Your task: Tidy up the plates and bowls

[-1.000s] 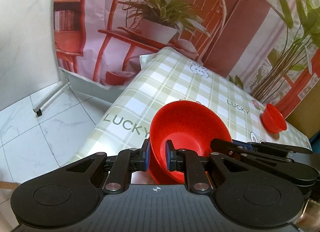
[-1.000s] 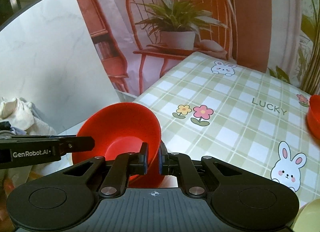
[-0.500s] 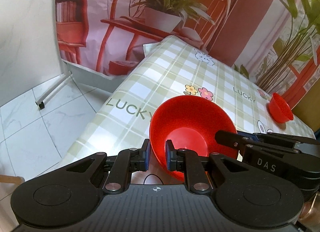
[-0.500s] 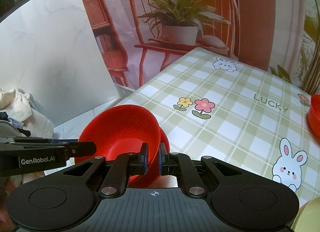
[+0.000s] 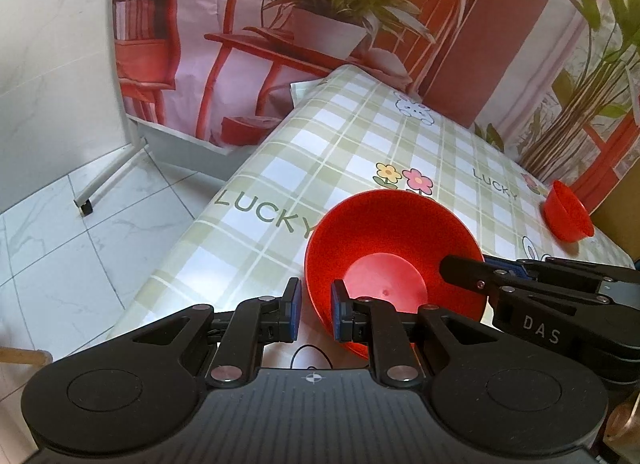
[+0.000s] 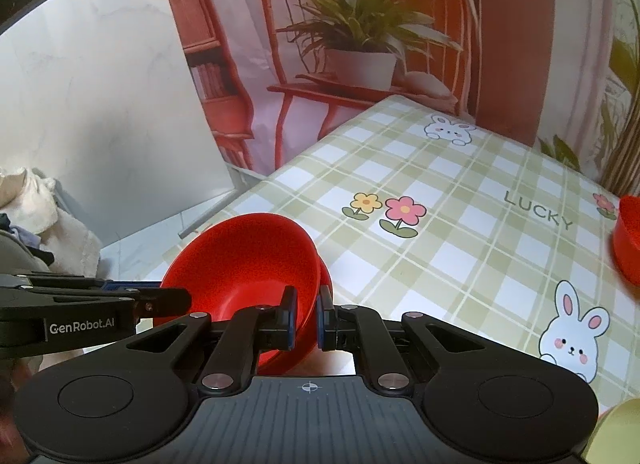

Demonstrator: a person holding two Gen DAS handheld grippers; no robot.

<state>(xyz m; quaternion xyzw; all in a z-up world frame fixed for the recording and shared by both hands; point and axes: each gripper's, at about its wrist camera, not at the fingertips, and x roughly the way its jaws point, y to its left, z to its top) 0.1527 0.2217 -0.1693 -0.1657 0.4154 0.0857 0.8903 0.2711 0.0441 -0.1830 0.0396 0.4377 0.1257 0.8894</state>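
- The left gripper (image 5: 315, 314) is clamped on the rim of a big red bowl (image 5: 394, 248). One pad is outside the wall and the other pad is inside.
- The right gripper (image 6: 306, 316) is clamped on the rim of the same big red bowl (image 6: 248, 260), on the side across from the left gripper.
- In the left wrist view, the right gripper (image 5: 472, 278) comes in from the right side and pinches the far rim.
- In the right wrist view, the left gripper (image 6: 176, 302) comes in from the left side and holds the rim there.
- The bowl sits right in front of both grippers, with its open side up and tipped a little. It is over the near edge of the table. I cannot tell if it touches the table.
- The table has a checked tablecloth (image 5: 360, 152) with flowers, bunnies and the word LUCKY on it. It stretches away ahead of the grippers.
- A small red bowl (image 5: 568, 216) sits on the cloth, far ahead and to the right of the left gripper. It is well apart from the big bowl.
- Only the edge of that small red bowl (image 6: 628, 240) shows far to the right of the right gripper.
- A pale yellow thing (image 6: 620, 432) peeks in at the bottom right, beside the right gripper. I cannot tell what it is.
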